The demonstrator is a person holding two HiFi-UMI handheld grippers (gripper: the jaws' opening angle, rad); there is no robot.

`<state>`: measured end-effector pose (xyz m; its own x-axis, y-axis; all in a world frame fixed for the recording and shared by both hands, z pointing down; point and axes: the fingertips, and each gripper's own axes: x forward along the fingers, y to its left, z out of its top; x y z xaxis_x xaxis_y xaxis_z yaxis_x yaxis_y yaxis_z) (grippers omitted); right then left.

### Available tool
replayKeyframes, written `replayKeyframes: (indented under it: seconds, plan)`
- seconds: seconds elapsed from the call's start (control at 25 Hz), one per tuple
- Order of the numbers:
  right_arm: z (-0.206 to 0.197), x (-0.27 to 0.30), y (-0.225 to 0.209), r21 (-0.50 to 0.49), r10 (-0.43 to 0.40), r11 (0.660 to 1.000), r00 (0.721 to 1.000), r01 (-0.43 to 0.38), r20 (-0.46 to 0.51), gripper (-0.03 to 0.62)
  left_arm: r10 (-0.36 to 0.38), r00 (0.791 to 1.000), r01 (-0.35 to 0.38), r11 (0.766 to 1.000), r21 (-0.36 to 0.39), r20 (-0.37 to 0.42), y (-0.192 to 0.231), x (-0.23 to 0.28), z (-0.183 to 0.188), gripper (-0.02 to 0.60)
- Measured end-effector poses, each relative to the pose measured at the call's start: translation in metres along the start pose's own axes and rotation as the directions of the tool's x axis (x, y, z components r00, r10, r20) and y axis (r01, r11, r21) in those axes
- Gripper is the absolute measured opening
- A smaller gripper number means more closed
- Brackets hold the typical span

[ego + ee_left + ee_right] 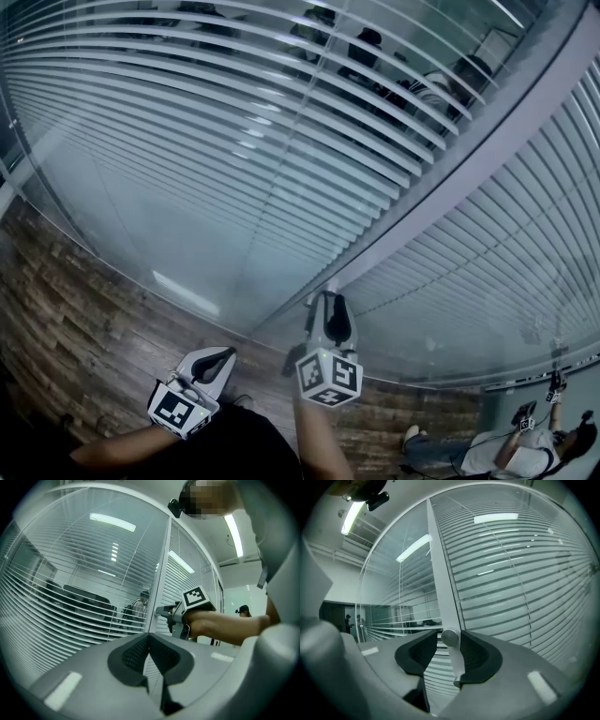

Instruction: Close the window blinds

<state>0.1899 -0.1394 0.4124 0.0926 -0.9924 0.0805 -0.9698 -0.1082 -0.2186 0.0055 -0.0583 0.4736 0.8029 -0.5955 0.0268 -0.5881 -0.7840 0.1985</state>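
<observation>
Dark wood-plank floor [66, 309], tall glass partition wall [159, 234], pale frame post [469, 159], dark chairs [366, 47] behind the glass, lit ceiling strip light [233, 529].

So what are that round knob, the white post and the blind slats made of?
The knob looks like satin metal: dull grey sheen, soft highlight; painted plastic is possible. The post looks like white-painted metal, smooth and matte. The slats look like thin pale aluminium or plastic, behind glossy glass that mirrors ceiling lights.
</observation>
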Motion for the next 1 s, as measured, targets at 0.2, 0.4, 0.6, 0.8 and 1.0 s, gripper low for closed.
replayKeyframes:
  seconds: [0.2, 0.4, 0.6, 0.8, 1.0]
  plan:
    - [0.0005, 0.0044, -0.0026, 0.001, -0.026, 1.0, 1.0, 0.026, 0.0, 0.142, 0.004, 1.0, -0.004, 1.0, 0.0, 0.025, 0.0002, -0.0032, 0.0059, -0.002]
    - [0.0009, 0.0043, -0.0032, -0.082, -0.019, 0.996, 1.0, 0.018, -0.018, 0.123, 0.004, 1.0, -0.004, 1.0, -0.015, 0.018, 0.0012, -0.0058, 0.0047, -0.002]
    - [0.0007, 0.0035, -0.0015, -0.34, -0.012, 0.941, 0.999, -0.007, -0.053, 0.092, 0.004, 1.0, -0.004, 1.0, -0.031, 0.016, 0.0005, -0.0079, 0.0035, -0.002]
    - [-0.0002, 0.0066, -0.0017, -0.333, 0.028, 0.941, 0.995, -0.059, -0.097, 0.097, -0.008, 1.0, 0.009, 0.999, -0.036, 0.02, -0.0028, -0.0041, 0.002, -0.002]
    - [-0.0032, 0.0089, -0.0021, -0.182, -0.005, 0.983, 0.997, -0.009, -0.074, 0.151, -0.01, 1.0, 0.011, 0.999, -0.041, 0.018, -0.007, -0.0046, 0.0024, -0.002]
